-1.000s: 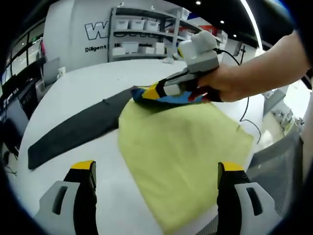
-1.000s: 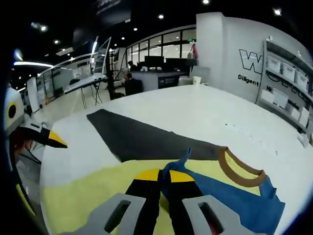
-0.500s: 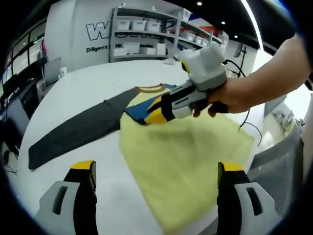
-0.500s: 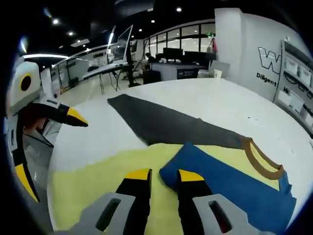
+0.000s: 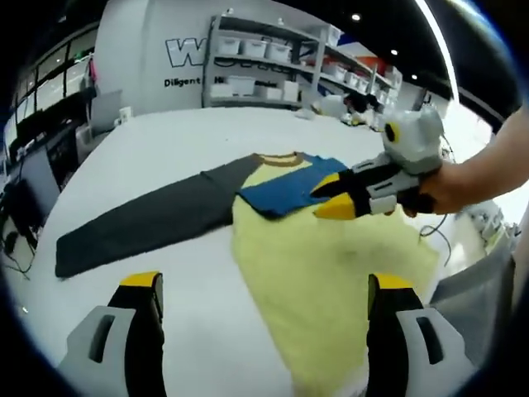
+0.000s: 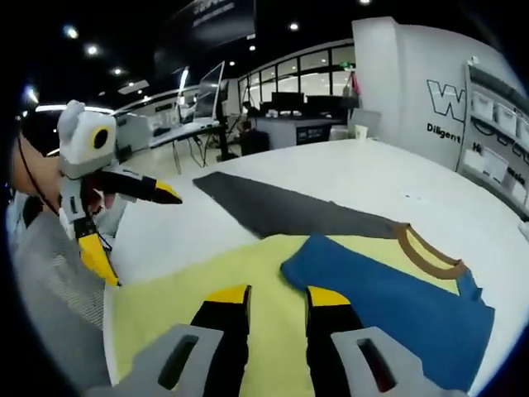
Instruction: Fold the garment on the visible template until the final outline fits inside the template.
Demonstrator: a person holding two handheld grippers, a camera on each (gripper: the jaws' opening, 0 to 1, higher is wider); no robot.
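A long-sleeved garment lies flat on the white table (image 5: 165, 141). Its body is yellow (image 5: 331, 273), with a brown collar (image 5: 279, 157). One dark grey sleeve (image 5: 149, 219) stretches out to the left. The blue sleeve (image 5: 285, 186) lies folded across the upper body. My left gripper (image 5: 264, 285) hangs wide open over the garment's lower edge, holding nothing. My right gripper (image 5: 324, 198), held by a hand (image 5: 471, 178), hovers just right of the blue sleeve. In the right gripper view the right gripper (image 6: 277, 295) is open, just short of the blue sleeve (image 6: 388, 298), and the left gripper (image 6: 136, 231) is at the left.
Shelves with white bins (image 5: 264, 66) and a lettered wall stand beyond the table's far edge. A cable (image 5: 434, 236) runs by the table's right edge. Desks and monitors (image 6: 281, 107) fill the room behind the grey sleeve (image 6: 281, 211).
My right gripper opened and let go of the blue sleeve, which now rests folded on the yellow body. It then drew back to the right. The left gripper stayed open.
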